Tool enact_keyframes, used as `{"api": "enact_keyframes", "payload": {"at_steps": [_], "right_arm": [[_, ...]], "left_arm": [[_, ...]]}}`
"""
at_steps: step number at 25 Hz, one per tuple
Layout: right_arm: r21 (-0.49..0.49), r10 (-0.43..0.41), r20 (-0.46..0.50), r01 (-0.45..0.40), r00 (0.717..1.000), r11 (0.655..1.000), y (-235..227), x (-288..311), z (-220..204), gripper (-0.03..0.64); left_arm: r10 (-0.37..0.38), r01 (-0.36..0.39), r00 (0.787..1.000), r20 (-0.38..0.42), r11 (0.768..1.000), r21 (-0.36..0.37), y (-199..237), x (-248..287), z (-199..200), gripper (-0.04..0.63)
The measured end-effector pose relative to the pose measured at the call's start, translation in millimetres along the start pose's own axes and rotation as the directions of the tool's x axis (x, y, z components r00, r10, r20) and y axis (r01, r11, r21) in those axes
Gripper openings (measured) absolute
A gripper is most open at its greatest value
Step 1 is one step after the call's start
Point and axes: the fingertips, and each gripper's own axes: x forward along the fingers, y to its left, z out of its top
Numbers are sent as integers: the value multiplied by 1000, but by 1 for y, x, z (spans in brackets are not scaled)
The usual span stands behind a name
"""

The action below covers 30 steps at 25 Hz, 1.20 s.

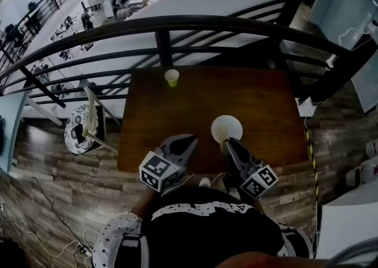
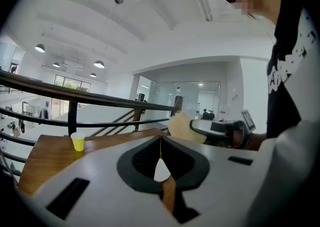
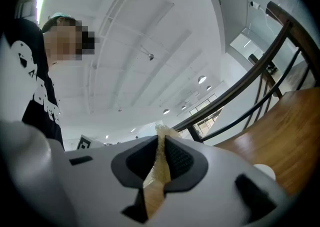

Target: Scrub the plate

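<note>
A round white plate (image 1: pixel 229 124) lies on the brown wooden table (image 1: pixel 260 101), near its front edge. My right gripper (image 1: pixel 227 142) hovers at the plate's near rim, shut on a pale yellow sponge (image 3: pixel 160 144) that sticks out past the jaw tips. The left gripper view shows the same sponge (image 2: pixel 182 126) from the side. In the right gripper view the plate (image 3: pixel 265 171) peeks out low on the right. My left gripper (image 1: pixel 192 139) is to the left of the plate, above the table, shut with nothing in it.
A small yellow cup (image 1: pixel 172 77) stands at the table's far edge, also seen as the cup (image 2: pixel 77 141) in the left gripper view. A dark metal railing (image 1: pixel 177 25) runs just behind the table over a drop to a lower floor. A round patterned stool (image 1: pixel 80 128) stands left of the table.
</note>
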Motion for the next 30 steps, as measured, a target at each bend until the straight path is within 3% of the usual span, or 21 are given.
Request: {"api": "enact_keyframes", "payload": {"at_steps": [17, 26, 30], "right_arm": [[-16, -43, -50, 42, 998, 999, -103, -18, 19, 49], [-22, -42, -80, 41, 996, 999, -127, -8, 14, 49], [-30, -69, -81, 67, 994, 997, -134, -6, 6, 49]], "left_arm": [[48, -48, 999, 3, 999, 0, -1, 82, 7, 14], [156, -156, 988, -7, 988, -10, 16, 71, 5, 14], [157, -157, 988, -6, 988, 10, 22, 68, 5, 14]]}}
